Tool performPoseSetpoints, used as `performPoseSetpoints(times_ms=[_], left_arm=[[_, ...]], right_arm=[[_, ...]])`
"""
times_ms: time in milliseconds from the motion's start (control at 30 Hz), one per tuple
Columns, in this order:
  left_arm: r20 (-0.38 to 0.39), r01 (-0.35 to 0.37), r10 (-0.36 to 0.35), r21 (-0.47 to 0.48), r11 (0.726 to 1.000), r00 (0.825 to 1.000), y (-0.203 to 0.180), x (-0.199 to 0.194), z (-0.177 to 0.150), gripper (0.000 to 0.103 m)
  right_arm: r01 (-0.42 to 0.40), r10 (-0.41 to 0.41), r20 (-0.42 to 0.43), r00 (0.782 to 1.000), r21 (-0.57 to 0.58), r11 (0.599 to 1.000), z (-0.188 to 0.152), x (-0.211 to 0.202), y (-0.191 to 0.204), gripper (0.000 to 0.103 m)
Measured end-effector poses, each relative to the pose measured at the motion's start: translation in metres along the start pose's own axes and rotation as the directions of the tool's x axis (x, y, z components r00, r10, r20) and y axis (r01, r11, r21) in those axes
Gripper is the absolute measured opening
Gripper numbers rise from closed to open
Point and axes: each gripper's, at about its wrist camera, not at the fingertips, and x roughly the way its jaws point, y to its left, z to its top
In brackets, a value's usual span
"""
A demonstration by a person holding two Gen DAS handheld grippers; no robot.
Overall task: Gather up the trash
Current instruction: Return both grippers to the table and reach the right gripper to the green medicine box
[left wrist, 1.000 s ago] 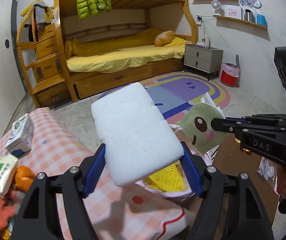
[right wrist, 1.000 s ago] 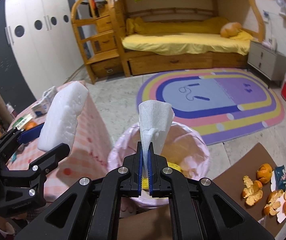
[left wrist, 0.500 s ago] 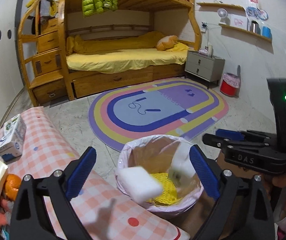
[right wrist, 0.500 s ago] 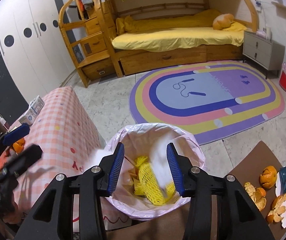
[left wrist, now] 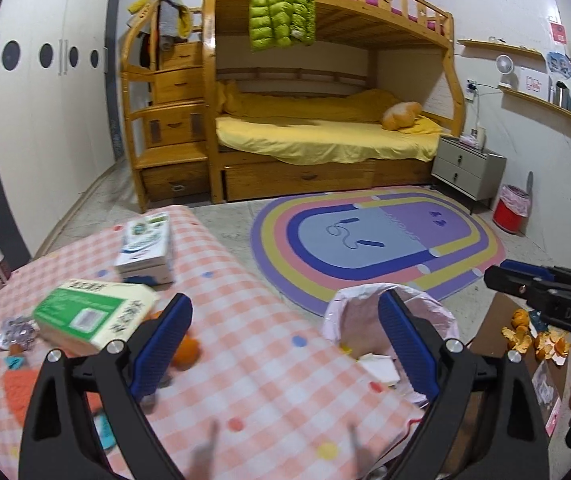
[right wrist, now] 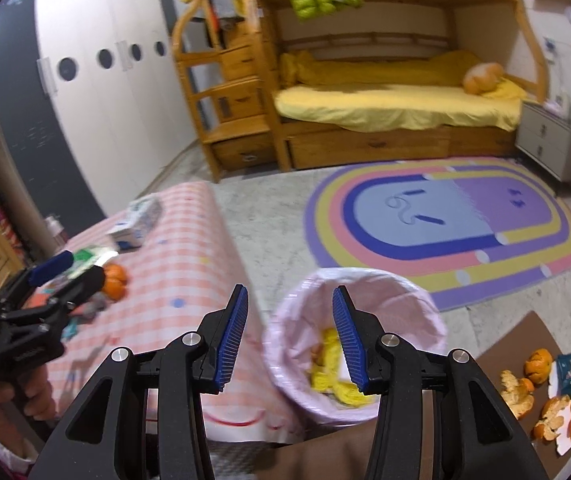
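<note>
- Now both tools are empty: the left gripper (left wrist: 285, 344) has its blue pads spread wide with nothing between them; the right gripper (right wrist: 289, 336) is likewise parted and holds nothing.
- The pink-lined bin (right wrist: 405, 292) stands on the floor just beside the end of the checked table (left wrist: 245, 288); yellow netting (right wrist: 333, 376) and white scraps lie inside it.
- What remains to gather seems split two ways: on the table, ahead and to the left of the left fingers, sit an orange (left wrist: 185, 354), a crumpled foil scrap (left wrist: 13, 330), a green-and-white tissue pack (left wrist: 93, 314) and a blue-and-white carton (left wrist: 145, 250); on the brown board (right wrist: 525, 336) to the right of the bin lie orange peels (right wrist: 525, 388) and a torn wrapper (right wrist: 567, 372).
- The left gripper is plainly nearer the table clutter, the orange lying just off its left pad; the right is nearer the peels, which lie low and to its right, well apart from its fingers.
- Likely each side takes its own pile; the tissue pack's long axis runs across the left gripper's line, so it would need a turn of the wrist, if it is trash at all.
</note>
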Motion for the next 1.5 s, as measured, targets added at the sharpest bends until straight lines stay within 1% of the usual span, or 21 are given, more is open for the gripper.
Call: performPoseSetpoints(times_ms=[133, 200, 233, 267, 400, 433, 533, 667, 767, 833, 900, 967, 1033, 1067, 1167, 1200, 1233, 1300, 1333, 1400, 1500], left_arm=[[0.010, -0.037, 0.038, -0.029, 0.999, 0.999, 0.028, -0.025, -0.008, 0.091], [0.013, -0.078, 0.079, -0.046, 0.996, 0.997, 0.046, -0.037, -0.013, 0.092], [0.016, -0.095, 0.096, -0.051, 0.994, 0.995, 0.053, -0.042, -0.015, 0.093], [0.017, -0.111, 0.112, -0.055, 0.992, 0.994, 0.060, -0.046, -0.017, 0.094], [0.002, -0.195, 0.196, -0.096, 0.976, 0.981, 0.103, -0.066, -0.028, 0.094], [-0.003, -0.222, 0.223, -0.107, 0.969, 0.975, 0.113, -0.071, -0.031, 0.094], [-0.024, -0.318, 0.317, -0.122, 0.940, 0.948, 0.138, -0.081, -0.038, 0.096], [-0.037, -0.410, 0.409, -0.116, 0.905, 0.912, 0.164, -0.090, -0.046, 0.096], [-0.054, -0.430, 0.427, -0.141, 0.892, 0.903, 0.180, -0.095, -0.048, 0.096], [-0.080, -0.427, 0.419, -0.177, 0.887, 0.904, 0.193, -0.094, -0.050, 0.096], [-0.108, -0.430, 0.416, -0.201, 0.880, 0.903, 0.206, -0.091, -0.051, 0.096], [-0.129, -0.445, 0.427, -0.210, 0.870, 0.895, 0.213, -0.089, -0.053, 0.096], [-0.141, -0.460, 0.439, -0.202, 0.865, 0.887, 0.219, -0.086, -0.049, 0.096], [-0.145, -0.464, 0.443, -0.192, 0.865, 0.885, 0.222, -0.083, -0.045, 0.096], [-0.151, -0.455, 0.433, -0.183, 0.872, 0.889, 0.225, -0.074, -0.037, 0.096], [-0.154, -0.453, 0.431, -0.167, 0.876, 0.889, 0.228, -0.069, -0.035, 0.096], [-0.160, -0.460, 0.437, -0.156, 0.874, 0.885, 0.228, -0.064, -0.034, 0.096], [-0.184, -0.488, 0.461, -0.150, 0.860, 0.868, 0.233, -0.055, -0.034, 0.096], [-0.200, -0.487, 0.454, -0.169, 0.857, 0.868, 0.237, -0.052, -0.035, 0.096], [-0.208, -0.474, 0.433, -0.223, 0.852, 0.877, 0.244, -0.054, -0.036, 0.096], [-0.208, -0.477, 0.434, -0.262, 0.839, 0.877, 0.250, -0.057, -0.036, 0.096]], right_arm=[[-0.079, 0.079, -0.003, 0.997, -0.030, 0.996, 0.008, -0.007, 0.039, 0.049], [-0.108, 0.108, -0.003, 0.994, -0.047, 0.993, 0.011, -0.007, 0.059, 0.056], [-0.121, 0.121, -0.003, 0.993, -0.058, 0.991, 0.013, -0.006, 0.072, 0.063], [-0.133, 0.133, -0.003, 0.991, -0.069, 0.989, 0.015, -0.005, 0.082, 0.067], [-0.179, 0.178, -0.018, 0.984, -0.120, 0.977, 0.019, 0.003, 0.121, 0.070], [-0.187, 0.185, -0.027, 0.982, -0.135, 0.973, 0.020, 0.008, 0.132, 0.072], [-0.213, 0.208, -0.046, 0.977, -0.168, 0.963, 0.021, 0.020, 0.159, 0.077], [-0.234, 0.227, -0.059, 0.972, -0.199, 0.952, 0.028, 0.041, 0.189, 0.077], [-0.252, 0.246, -0.058, 0.968, -0.228, 0.940, 0.035, 0.058, 0.208, 0.081], [-0.263, 0.258, -0.056, 0.965, -0.254, 0.931, 0.037, 0.070, 0.216, 0.082], [-0.269, 0.267, -0.046, 0.963, -0.271, 0.924, 0.033, 0.084, 0.219, 0.082], [-0.287, 0.279, -0.069, 0.958, -0.274, 0.918, 0.026, 0.095, 0.218, 0.082], [-0.279, 0.260, -0.104, 0.960, -0.315, 0.907, 0.020, 0.103, 0.221, 0.082], [-0.275, 0.255, -0.103, 0.962, -0.343, 0.898, 0.019, 0.104, 0.223, 0.082], [-0.301, 0.277, -0.117, 0.954, -0.384, 0.873, 0.018, 0.108, 0.230, 0.082], [-0.315, 0.285, -0.135, 0.949, -0.401, 0.860, 0.016, 0.112, 0.233, 0.082], [-0.327, 0.290, -0.152, 0.945, -0.414, 0.849, 0.015, 0.116, 0.236, 0.082], [-0.348, 0.301, -0.176, 0.937, -0.430, 0.833, 0.014, 0.123, 0.241, 0.085], [-0.352, 0.301, -0.184, 0.936, -0.440, 0.826, 0.014, 0.128, 0.244, 0.088], [-0.354, 0.297, -0.195, 0.935, -0.459, 0.815, 0.015, 0.138, 0.248, 0.088], [-0.363, 0.296, -0.214, 0.931, -0.448, 0.817, 0.021, 0.155, 0.251, 0.089]])
